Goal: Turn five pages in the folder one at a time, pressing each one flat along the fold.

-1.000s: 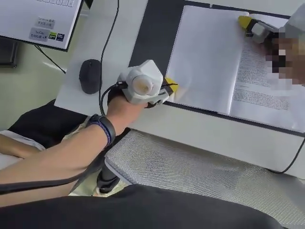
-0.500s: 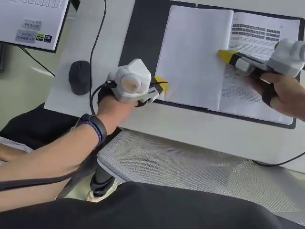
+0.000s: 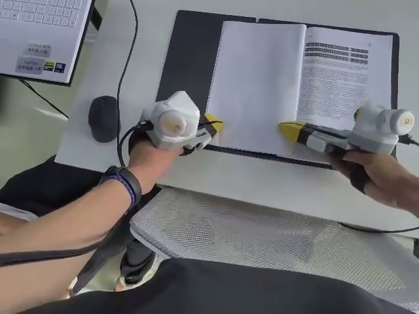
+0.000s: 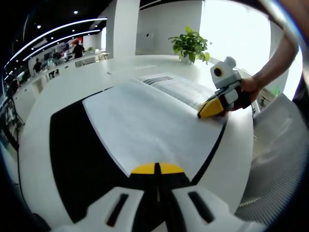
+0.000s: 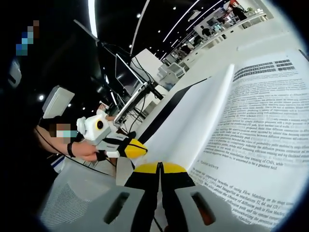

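Where the black folder (image 3: 186,52) lies open on the white surface (image 3: 262,173), the left gripper (image 3: 213,123) sets its yellow tips on the near outer corner of the blank page (image 3: 255,78). Its jaws are clenched together with nothing visible between them. The right gripper (image 3: 288,129) is likewise closed, tip to tip. It points at the near end of the fold, touching down where the blank page meets the printed page (image 3: 340,72). The head view takes in both grippers at once, well apart along the folder's near edge. On the outer side of the left gripper it also shows a dark mouse (image 3: 103,118) and, farther off, the corner of a laptop (image 3: 39,33). A mesh chair seat (image 3: 249,229) lies nearer the person than both grippers. The left gripper view looks across the blank page spreading ahead of its own jaws, with the bare black cover off to their left. The right gripper sits ahead and to the right, held in a hand (image 4: 248,89), its tip down on the paper. Far beyond the folder there is a potted plant (image 4: 190,44). The right gripper view brings the printed lines close on the right of its jaws. It shows the blank page rising in a slight curve from the fold on their left, rather than lying fully flat. The left gripper is beyond that page's far corner.
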A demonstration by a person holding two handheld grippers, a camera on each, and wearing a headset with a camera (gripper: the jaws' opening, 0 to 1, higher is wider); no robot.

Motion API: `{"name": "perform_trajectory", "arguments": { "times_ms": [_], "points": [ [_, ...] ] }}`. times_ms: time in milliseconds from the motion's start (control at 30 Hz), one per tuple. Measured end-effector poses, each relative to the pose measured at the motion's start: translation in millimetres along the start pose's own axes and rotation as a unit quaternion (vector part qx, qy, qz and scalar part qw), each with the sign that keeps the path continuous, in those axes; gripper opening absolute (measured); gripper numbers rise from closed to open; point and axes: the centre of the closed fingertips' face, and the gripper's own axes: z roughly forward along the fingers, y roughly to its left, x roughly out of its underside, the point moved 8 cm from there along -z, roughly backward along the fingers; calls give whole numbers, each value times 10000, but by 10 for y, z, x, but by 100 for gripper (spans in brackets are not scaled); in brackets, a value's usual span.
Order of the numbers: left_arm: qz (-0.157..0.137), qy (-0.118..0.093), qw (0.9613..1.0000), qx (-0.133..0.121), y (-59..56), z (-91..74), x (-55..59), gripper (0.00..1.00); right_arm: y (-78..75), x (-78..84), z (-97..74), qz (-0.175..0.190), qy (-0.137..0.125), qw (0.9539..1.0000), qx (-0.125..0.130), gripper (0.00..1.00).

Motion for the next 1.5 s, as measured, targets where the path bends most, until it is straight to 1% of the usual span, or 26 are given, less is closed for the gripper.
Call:
{"name": "perform_trajectory", "arguments": {
  "times_ms": [100,500,667,800,833,900,967,1033,1100,1133,1200,1233,1267,1300,1367,1400,1500],
  "points": [
    [-12,-6,10000,-3,-5,-5,-2,0,39,35,-11,-6,60,10000,-29,0],
    [-73,-26,10000,-31,-26,-22,-13,0,60,61,-35,56,162,9998,-30,0],
    [-71,6,10000,-33,-27,-23,-17,0,86,35,-38,126,262,9996,39,0],
    [-151,6,9999,-55,-24,-22,-15,0,111,-7,-97,41,298,9995,127,0],
    [-201,1,9998,-57,-21,-22,-12,0,115,-20,-116,34,301,9994,151,2],
    [-237,-1,9997,-69,-17,-20,-10,0,132,-65,-176,6,183,9996,215,9],
    [-332,3,9994,-75,-16,-20,-9,0,138,-107,-241,-57,110,9993,345,12],
    [-349,21,9994,-78,-11,-19,-10,0,137,-147,-308,-174,32,9985,523,15],
    [-375,44,9993,-80,-9,-18,-14,0,127,-181,-389,-210,-61,9975,677,20],
    [-456,64,9989,-83,-4,-17,-25,0,112,-194,-421,-254,-103,9966,779,21],
    [-530,30,9985,-139,7,-23,-62,2,89,-224,-509,-377,-137,9938,1033,23],
    [-574,-3,9983,-134,5,-32,-88,6,82,-238,-546,-437,-154,9924,1144,24],
    [-640,-49,9979,-105,-1,-41,-116,8,65,-248,-606,-513,-150,9899,1316,26],
    [-661,-90,9977,-100,-12,-63,-155,11,62,-255,-642,-549,-153,9886,1393,26],
    [-542,-182,9983,-64,-46,-109,-221,13,73,-270,-736,-549,-254,9867,1506,26],
    [-480,-199,9986,-65,-63,-138,-249,13,71,-274,-797,-552,-316,9852,1593,26],
    [-367,-257,9990,-8,-95,-214,-306,18,91,-277,-914,-566,-412,9824,1733,28]
  ]
}}
